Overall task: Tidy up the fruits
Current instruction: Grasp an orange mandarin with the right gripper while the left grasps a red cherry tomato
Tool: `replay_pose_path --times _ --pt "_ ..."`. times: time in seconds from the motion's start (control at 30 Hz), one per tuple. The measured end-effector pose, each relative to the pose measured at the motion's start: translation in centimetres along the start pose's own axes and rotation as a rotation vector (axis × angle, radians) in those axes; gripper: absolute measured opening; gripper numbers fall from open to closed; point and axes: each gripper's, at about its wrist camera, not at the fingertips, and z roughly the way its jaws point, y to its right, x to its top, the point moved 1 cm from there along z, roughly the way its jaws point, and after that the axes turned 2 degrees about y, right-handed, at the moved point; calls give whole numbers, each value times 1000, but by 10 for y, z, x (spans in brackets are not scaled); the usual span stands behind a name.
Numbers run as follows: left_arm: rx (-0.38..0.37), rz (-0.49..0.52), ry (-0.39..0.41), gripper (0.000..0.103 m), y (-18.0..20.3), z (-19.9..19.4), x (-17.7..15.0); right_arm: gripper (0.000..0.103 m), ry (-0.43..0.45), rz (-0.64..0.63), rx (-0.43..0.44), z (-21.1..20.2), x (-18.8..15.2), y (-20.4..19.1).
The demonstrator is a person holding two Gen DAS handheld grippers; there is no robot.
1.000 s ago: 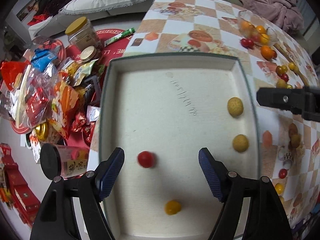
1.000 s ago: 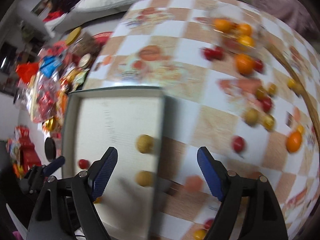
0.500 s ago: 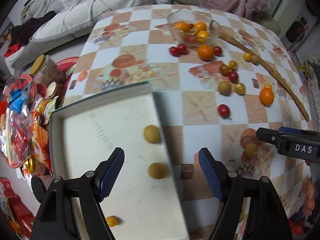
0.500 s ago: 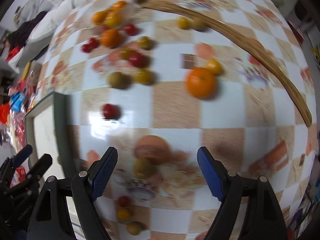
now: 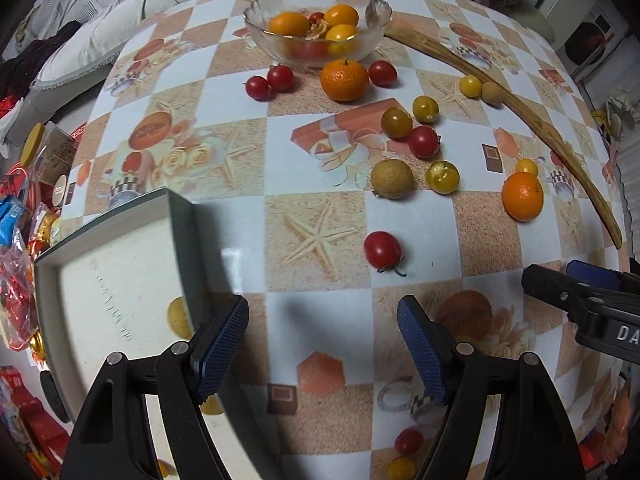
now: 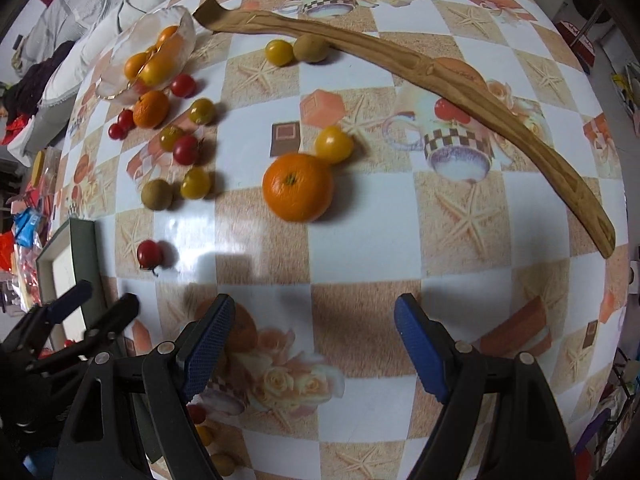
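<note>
My left gripper (image 5: 323, 344) is open and empty above the checked tablecloth, just right of the white tray (image 5: 120, 264). A red cherry tomato (image 5: 382, 249) lies ahead of it. A brown longan (image 5: 391, 179), yellow tomatoes (image 5: 442, 176) and oranges (image 5: 344, 76) lie farther off. A glass bowl (image 5: 318, 28) holds oranges at the back. My right gripper (image 6: 310, 344) is open and empty, with a large orange (image 6: 298, 187) and a yellow tomato (image 6: 333, 144) ahead. The right gripper also shows at the left wrist view's right edge (image 5: 580, 296).
A long curved wooden piece (image 6: 420, 76) lies across the far right of the table. Snack packets and jars (image 5: 24, 200) are piled on the floor to the left. The tray holds a few small yellow fruits (image 5: 178, 316).
Both grippers have swung right, away from the tray and over the scattered fruit on the tablecloth. Both stay open.
</note>
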Motion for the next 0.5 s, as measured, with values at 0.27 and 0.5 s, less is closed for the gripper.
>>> replay_pose_path --times 0.27,0.5 --pt "0 -5 -1 78 13 14 12 84 23 3 29 3 22 6" --pt "8 -10 4 78 21 22 18 82 38 -3 20 8 38 3"
